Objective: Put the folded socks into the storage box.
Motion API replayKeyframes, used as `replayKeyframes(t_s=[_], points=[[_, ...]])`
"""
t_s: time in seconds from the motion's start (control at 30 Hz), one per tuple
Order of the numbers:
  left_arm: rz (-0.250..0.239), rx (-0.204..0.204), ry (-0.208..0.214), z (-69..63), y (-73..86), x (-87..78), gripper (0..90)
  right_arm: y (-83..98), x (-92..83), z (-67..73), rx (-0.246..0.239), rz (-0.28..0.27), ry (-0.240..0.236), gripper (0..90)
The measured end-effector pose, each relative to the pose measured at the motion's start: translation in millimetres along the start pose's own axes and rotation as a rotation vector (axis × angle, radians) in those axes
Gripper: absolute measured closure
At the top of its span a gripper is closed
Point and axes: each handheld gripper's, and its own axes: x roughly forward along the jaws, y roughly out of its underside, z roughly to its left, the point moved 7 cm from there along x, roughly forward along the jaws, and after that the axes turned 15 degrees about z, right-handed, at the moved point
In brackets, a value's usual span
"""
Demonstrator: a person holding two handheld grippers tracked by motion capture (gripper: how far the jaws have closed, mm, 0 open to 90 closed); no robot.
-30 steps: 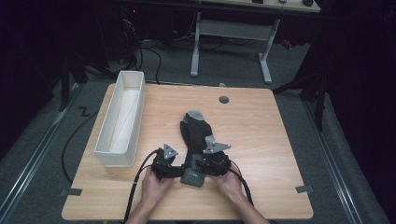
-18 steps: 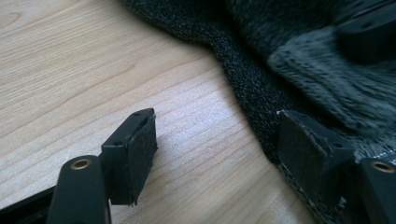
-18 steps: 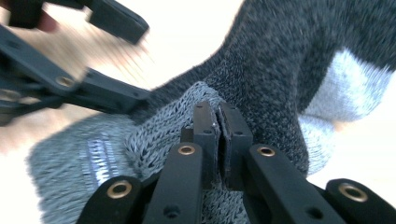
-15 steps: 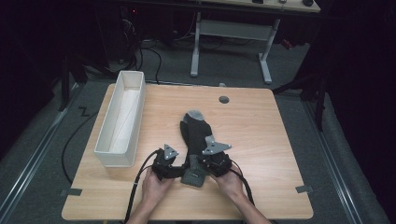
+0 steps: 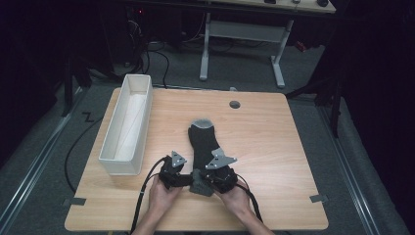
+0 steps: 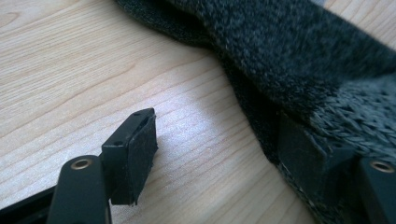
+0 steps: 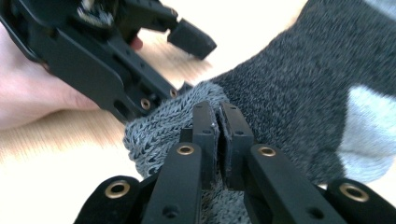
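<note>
Sock [image 5: 203, 142], dark grey w/ lighter grey toe and cuff, lies flat on counter [image 5: 274, 147], lengthwise away from the person; toe end far, cuff end near, mid-counter toward the near edge. Cuff sits betw. the two grippers.

R gripper [image 7: 218, 128]: fingers [image 7: 204, 135] have just been closing and now stand clamped together, pinching the light grey knit cuff edge; fabric bunches up around them. In high view the R gripper [image 5: 215, 177] sits at the cuff's right side, held by R hand [image 5: 237, 198].

L gripper [image 6: 224, 154]: fingers apart, not pressing on anything. One finger [image 6: 133, 154] hovers over bare wood just beside the sock; the other [image 6: 308, 156] is pushed against or into the cuff's side, contact detail hard to tell. In high view L gripper [image 5: 177, 177] is at cuff's left, L hand [image 5: 164, 193] behind it. Right gripper view also shows the L gripper's open fingers close by the cuff.

Cables [image 5: 147, 191] trail from both grippers back toward the near edge.

Farther out: long white bin [image 5: 128, 122] along the counter's left side, well apart from the sock. Small round grey hole [image 5: 235, 104] in the counter near the far edge. Beyond the counter, white desk legs [image 5: 242, 44] on a grey floor.
</note>
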Motion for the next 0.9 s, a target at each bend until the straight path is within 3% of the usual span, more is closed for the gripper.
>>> replayKeyframes(t_s=[0.1,0.2,0.33,0.47,0.6,0.73,0.8,0.9], points=[[0.010,-0.026,0.015,2.3,-2.3,-2.1,29.4,4.6,7.3,-0.8,0.013,0.002,-0.009,81.1],[0.005,-0.073,-0.002,10.9,-7.1,-5.2,27.7,7.9,13.7,-1.8,0.017,-0.008,-0.009,69.7],[-0.022,-0.119,0.022,15.6,-14.2,-16.9,27.5,6.9,9.3,-1.5,0.015,-0.033,-0.014,63.8],[-0.036,-0.083,0.048,2.5,-19.3,-27.0,27.4,1.7,-6.4,-11.4,0.042,-0.098,0.005,67.6],[-0.034,-0.055,0.085,-14.2,-20.9,-30.7,27.2,-1.9,-9.5,-26.0,0.073,-0.089,0.047,71.3],[-0.003,-0.018,0.088,-24.9,-13.9,-25.6,27.1,0.1,5.3,-34.3,0.081,-0.038,0.064,70.7],[0.007,0.044,0.039,-26.3,-4.8,-19.6,26.9,10.1,24.1,-36.5,0.093,0.012,0.050,66.6],[0.016,0.039,0.043,-26.0,-1.4,-18.4,27.5,13.2,24.6,-36.6,0.099,-0.016,0.050,64.2]])
